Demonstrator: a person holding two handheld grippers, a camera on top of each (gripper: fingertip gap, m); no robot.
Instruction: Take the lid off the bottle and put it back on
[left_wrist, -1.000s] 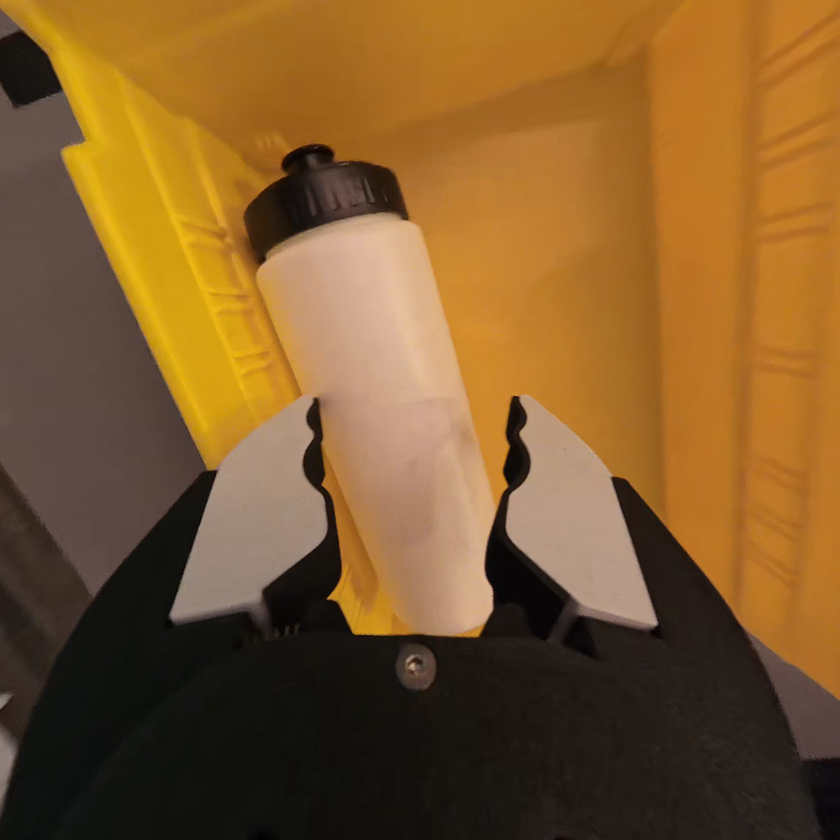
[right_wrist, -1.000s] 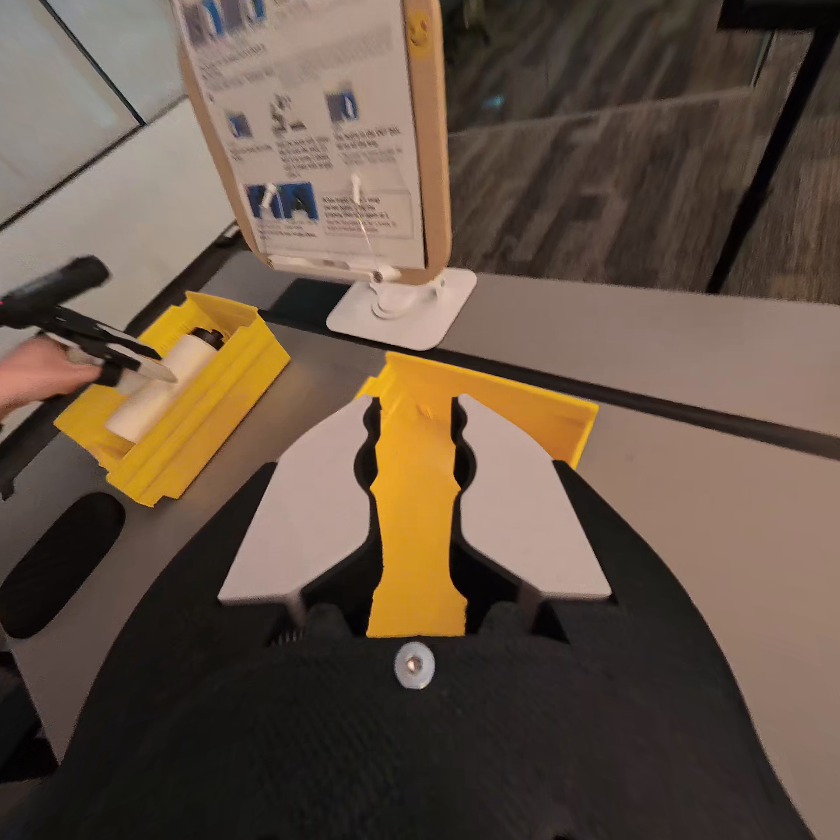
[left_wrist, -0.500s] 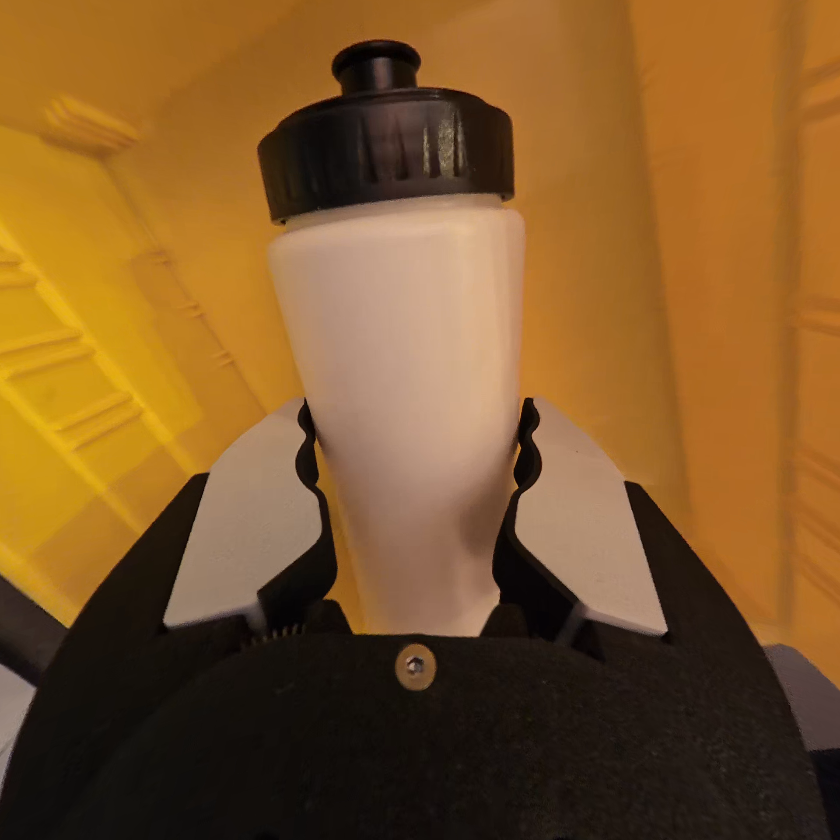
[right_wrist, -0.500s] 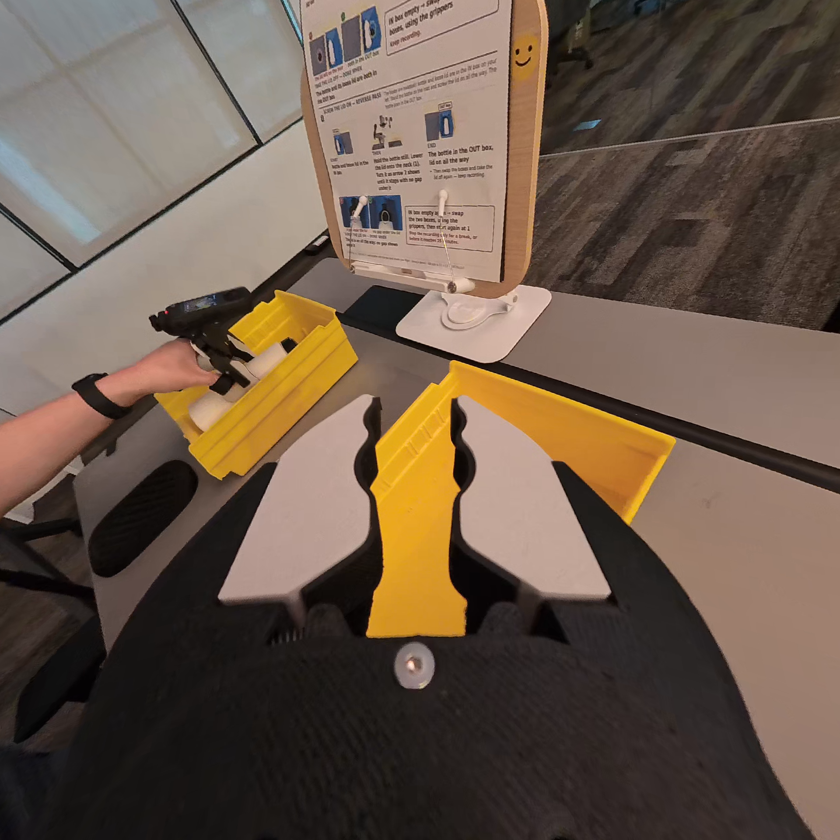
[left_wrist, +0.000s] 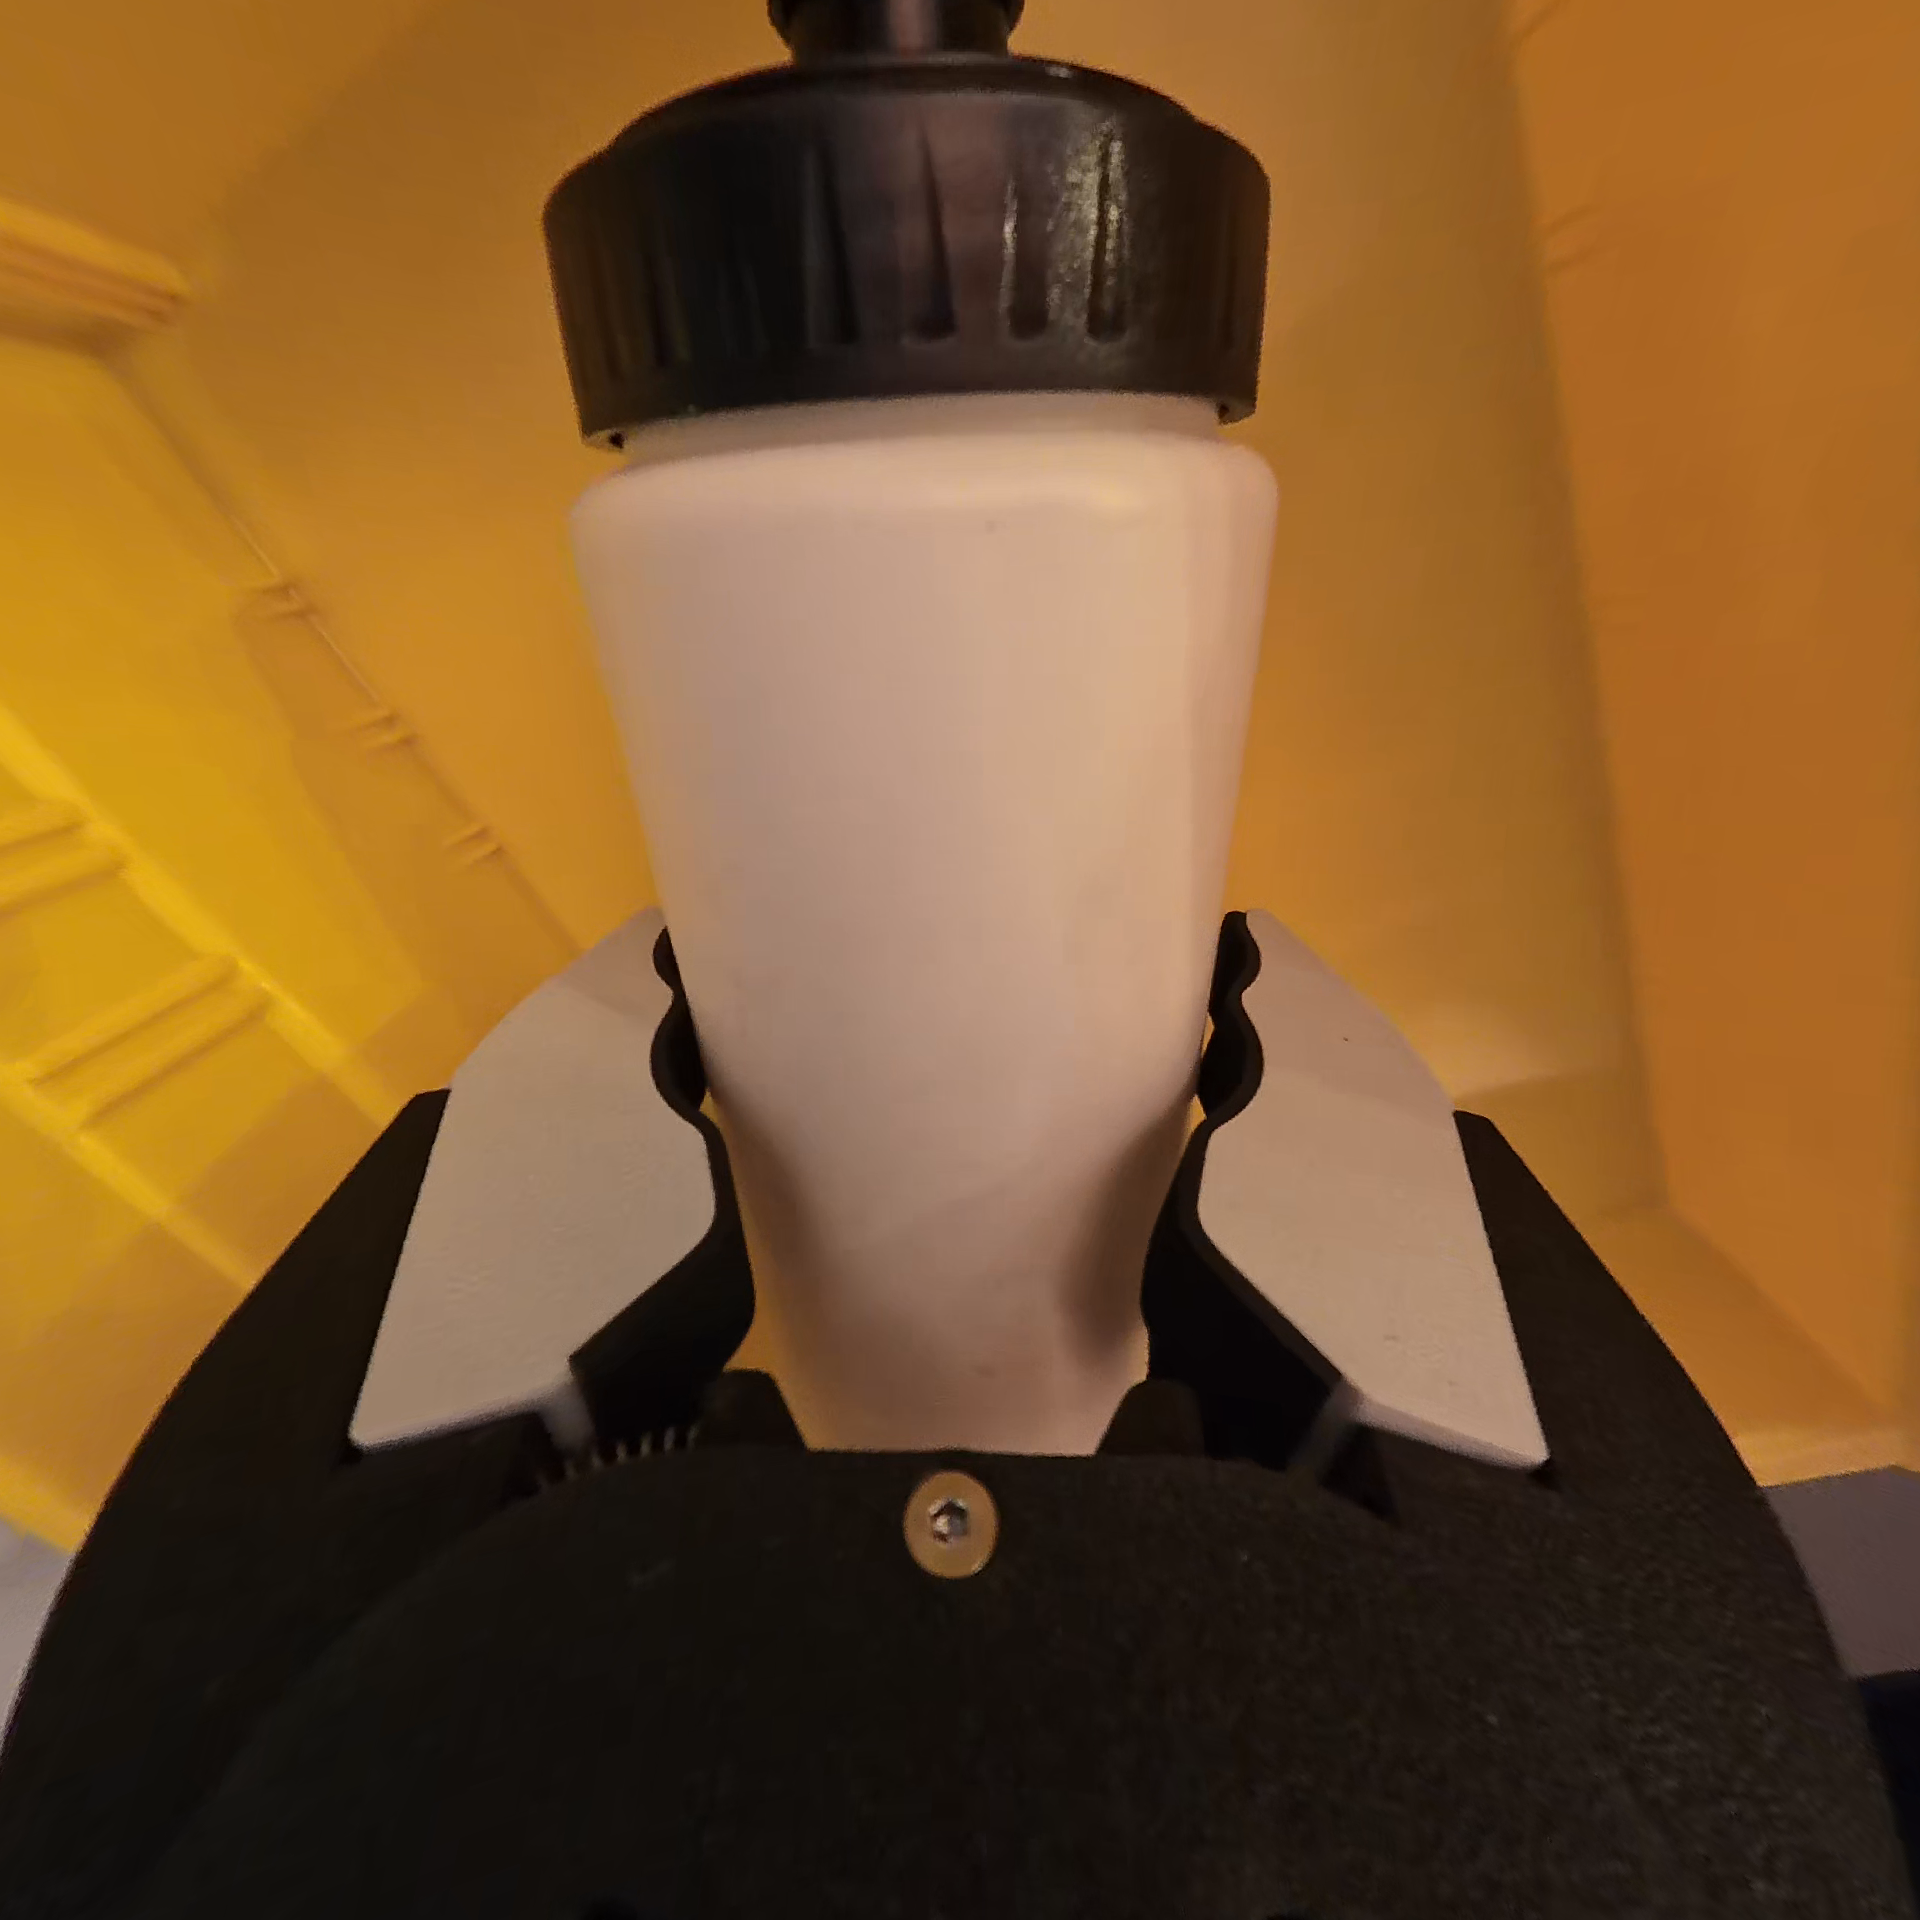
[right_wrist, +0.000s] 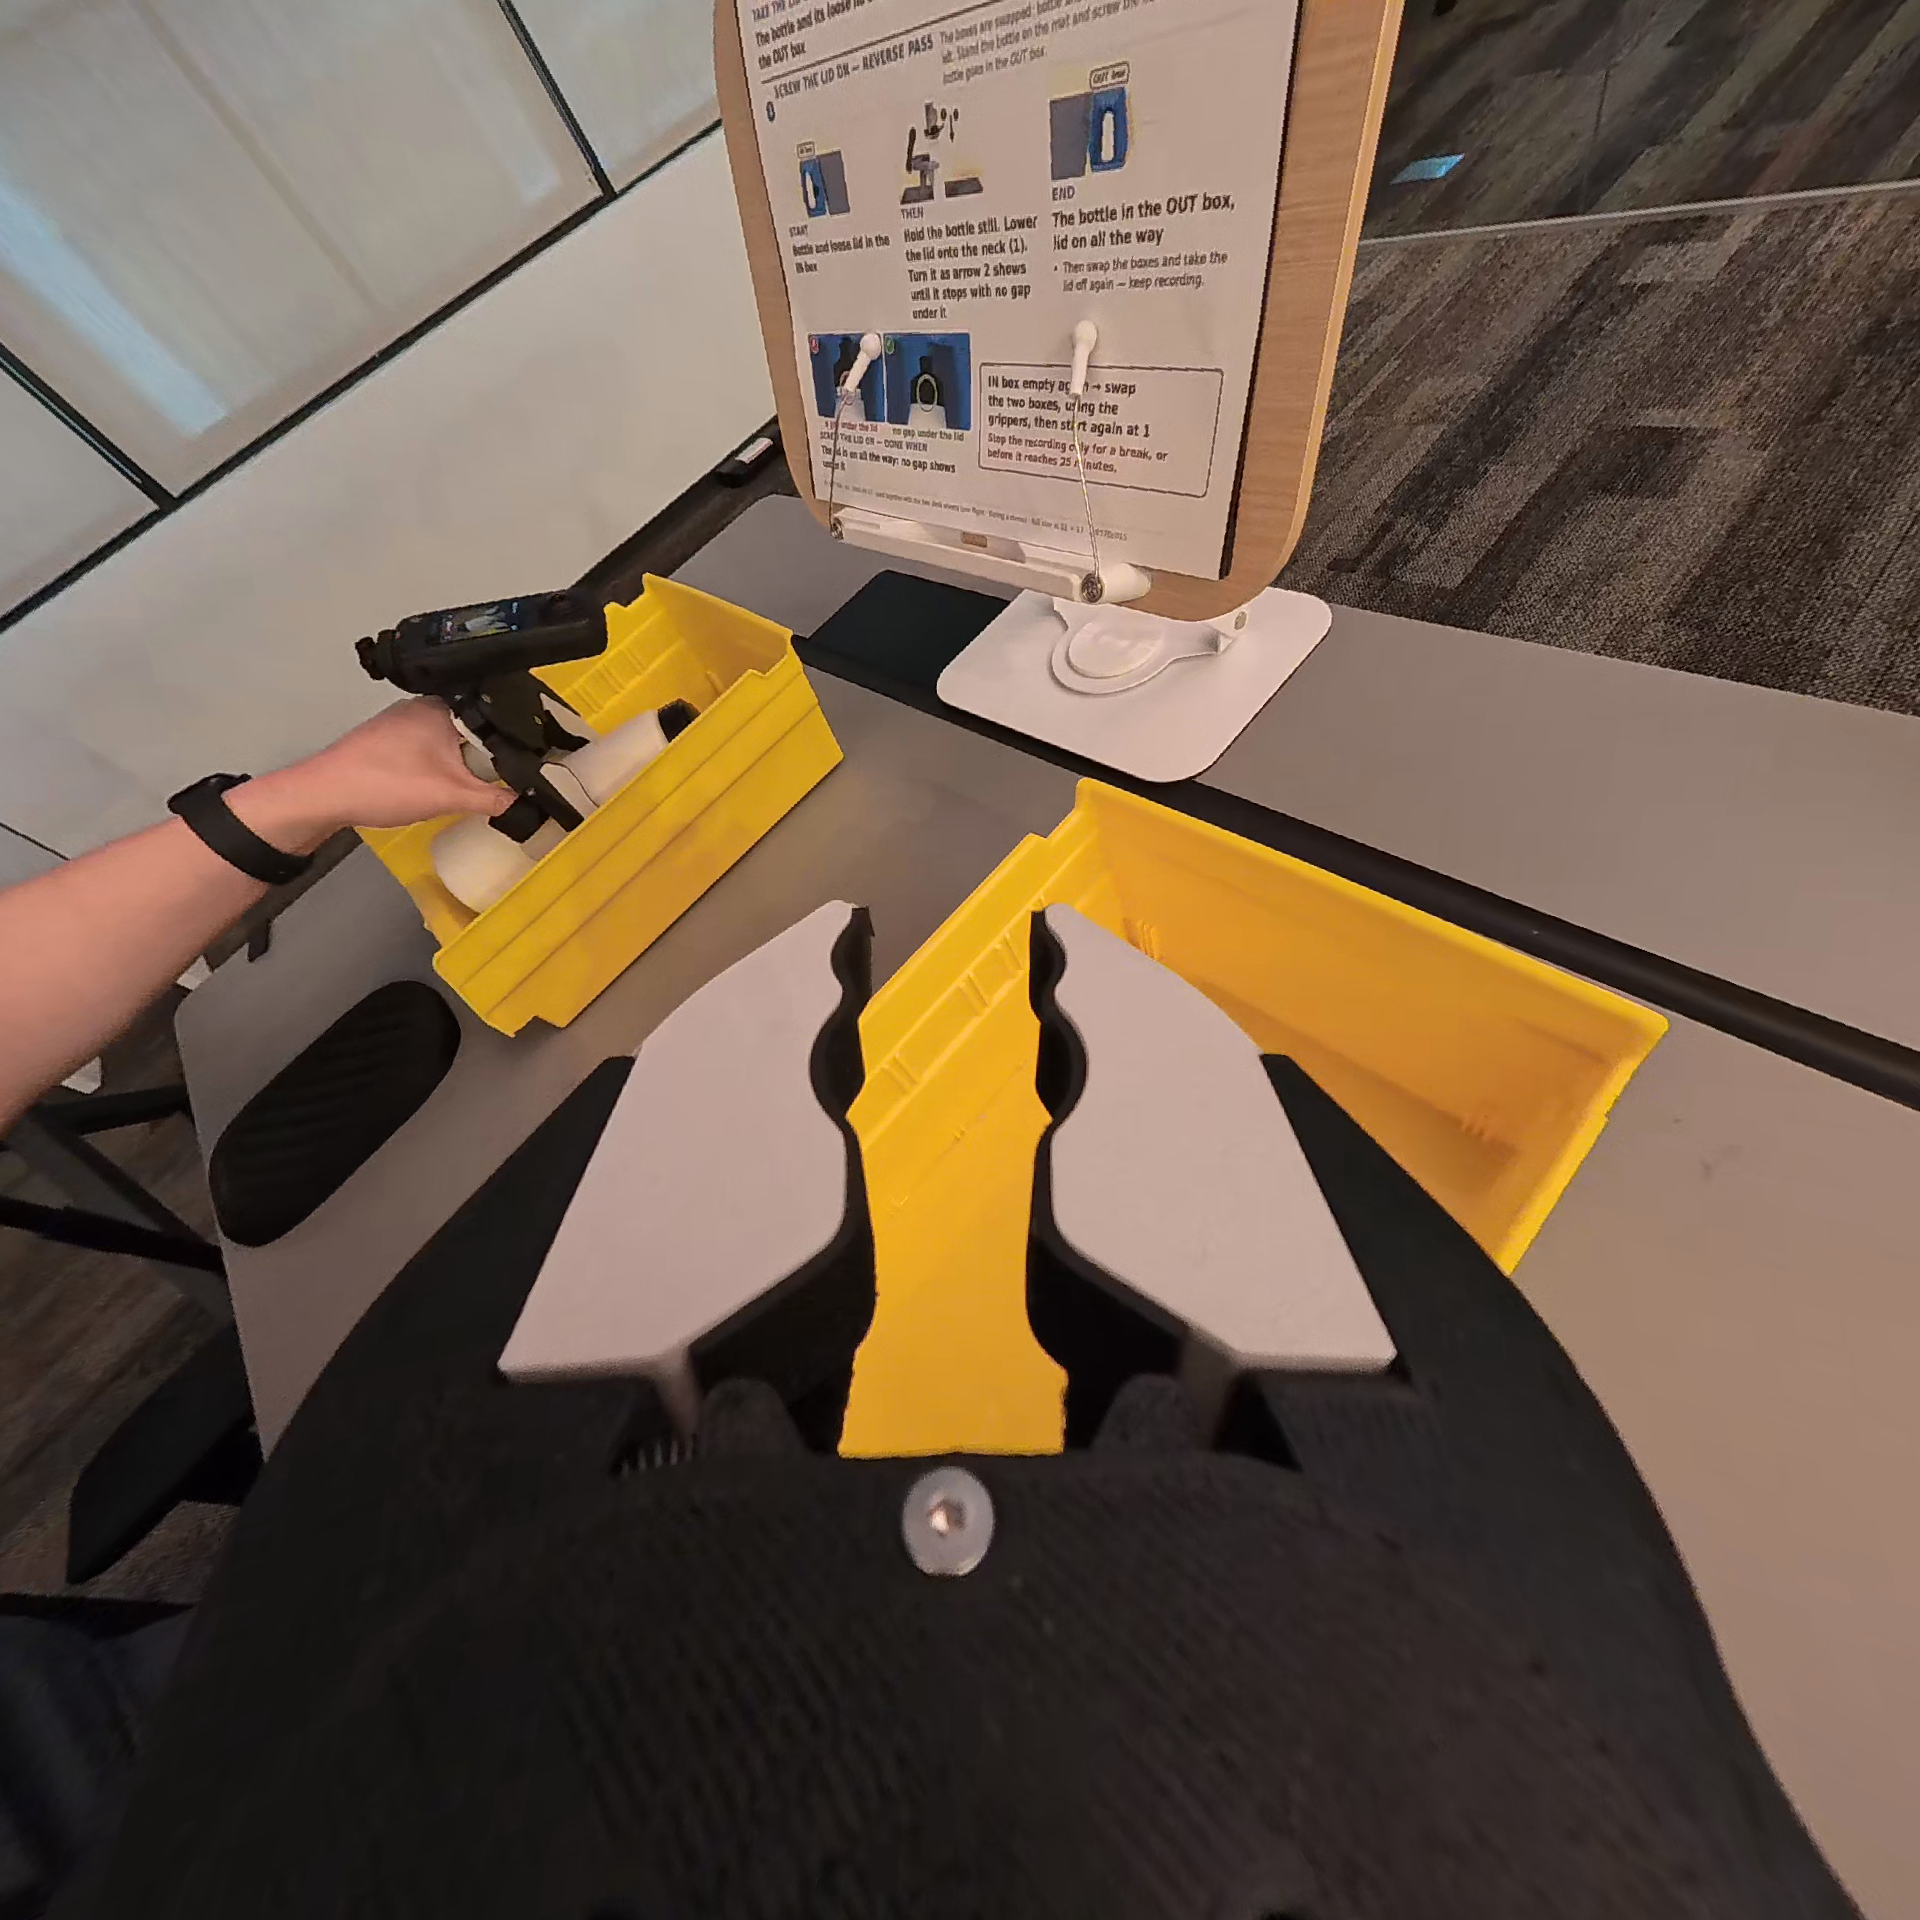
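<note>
While its lid (left_wrist: 904, 239) sits on, bottle (left_wrist: 925, 790) within left tongs (left_wrist: 951, 977)

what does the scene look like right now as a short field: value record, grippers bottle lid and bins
left gripper: shut on the white bottle, inside the far yellow bin
lid: black, on the bottle
right gripper: open, holding nothing, above the near yellow bin
near yellow bin: no contents visible
table: grey, carries both bins

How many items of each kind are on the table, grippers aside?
Yellow bins: 2
White bottle with black lid: 1
Sign board on a white stand: 1
Black oval pad: 1
Total: 5
</note>
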